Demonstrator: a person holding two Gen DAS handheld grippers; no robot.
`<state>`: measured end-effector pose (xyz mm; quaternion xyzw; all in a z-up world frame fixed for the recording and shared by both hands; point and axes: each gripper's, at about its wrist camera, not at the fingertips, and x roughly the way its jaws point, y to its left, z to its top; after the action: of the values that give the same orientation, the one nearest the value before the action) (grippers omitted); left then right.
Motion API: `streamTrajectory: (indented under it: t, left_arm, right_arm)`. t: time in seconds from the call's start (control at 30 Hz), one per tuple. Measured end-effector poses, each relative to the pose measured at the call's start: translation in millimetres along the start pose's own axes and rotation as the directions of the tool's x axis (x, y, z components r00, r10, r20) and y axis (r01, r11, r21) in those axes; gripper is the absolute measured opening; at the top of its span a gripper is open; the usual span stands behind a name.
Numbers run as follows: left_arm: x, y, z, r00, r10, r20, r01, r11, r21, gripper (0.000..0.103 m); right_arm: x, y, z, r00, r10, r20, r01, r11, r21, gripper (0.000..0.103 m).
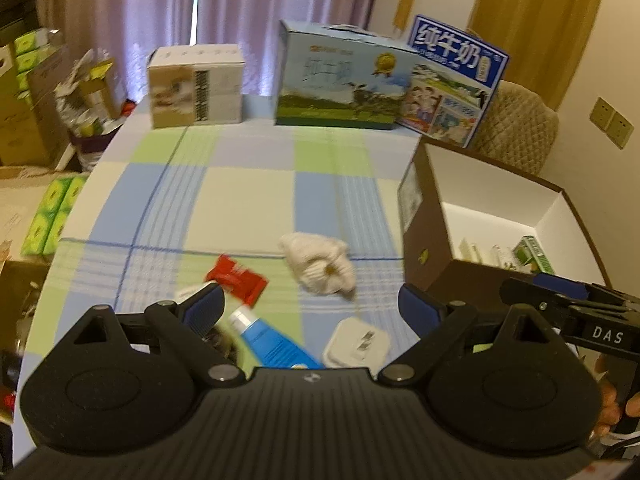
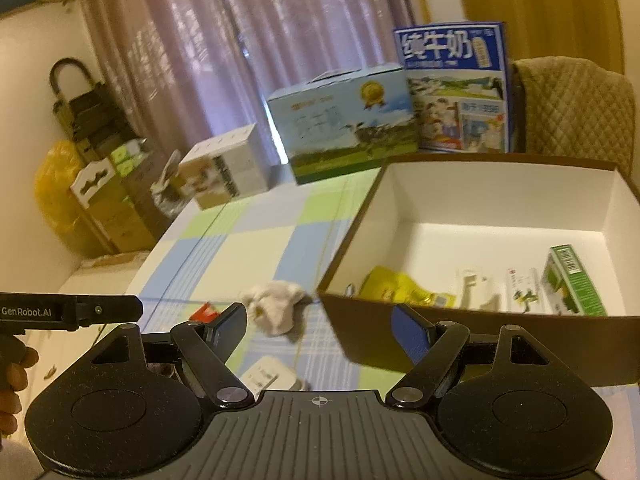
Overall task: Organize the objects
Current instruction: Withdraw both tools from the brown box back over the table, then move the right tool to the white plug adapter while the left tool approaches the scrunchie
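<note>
White plug adapter (image 1: 356,343) and blue tube (image 1: 272,344), bottom centre, lie between left gripper (image 1: 310,304) fingers, jaws released, empty. Tube probably light, squashy: pinch mid-body. Right gripper (image 2: 320,326) spread, empty. Brown box (image 2: 472,326), right: green carton (image 2: 572,280), yellow packet (image 2: 400,288).

Dim, warm indoor light; daylight glows through the curtains (image 1: 240,12) at upper centre. Both views are softly blurred, with fisheye bending and dark corners.

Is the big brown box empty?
No. The brown box is open and holds a yellow packet and a green carton.
</note>
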<state>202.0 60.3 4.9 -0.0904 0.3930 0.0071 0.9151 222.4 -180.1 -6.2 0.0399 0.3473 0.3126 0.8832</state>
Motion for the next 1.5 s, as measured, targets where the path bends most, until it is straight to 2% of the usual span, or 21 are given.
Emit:
streamTrajectory:
  t: [0.27,0.57,0.83,1.07,1.5]
  left_arm:
    - [-4.2,24.6,-26.0,0.999,0.025,-0.027,-0.026,0.999,-0.047,0.092]
    - [13.9,45.3,-58.5,0.994,0.048,-0.102,-0.056,0.995,-0.079,0.092]
    - [26.7,55.8,-69.2,0.992,0.058,-0.112,-0.068,0.993,-0.093,0.092]
    - [43.5,64.8,-80.2,0.985,0.069,-0.156,-0.085,0.992,-0.098,0.092]
    - [60.2,78.6,-81.7,0.980,0.063,-0.188,-0.092,0.985,-0.146,0.092]
  right_arm:
    - [11.8,12.9,-16.6,0.997,0.048,-0.056,-0.049,0.999,-0.014,0.077]
    - [33.9,25.0,-34.6,0.989,0.082,-0.127,-0.091,0.993,-0.071,0.077]
    - [47.5,28.3,-45.0,0.981,0.093,-0.172,-0.110,0.990,-0.092,0.077]
    - [66.3,33.3,-55.3,0.972,0.077,-0.222,-0.104,0.988,-0.115,0.077]
    - [99.1,37.2,-62.9,0.960,0.059,-0.273,-0.100,0.985,-0.141,0.077]
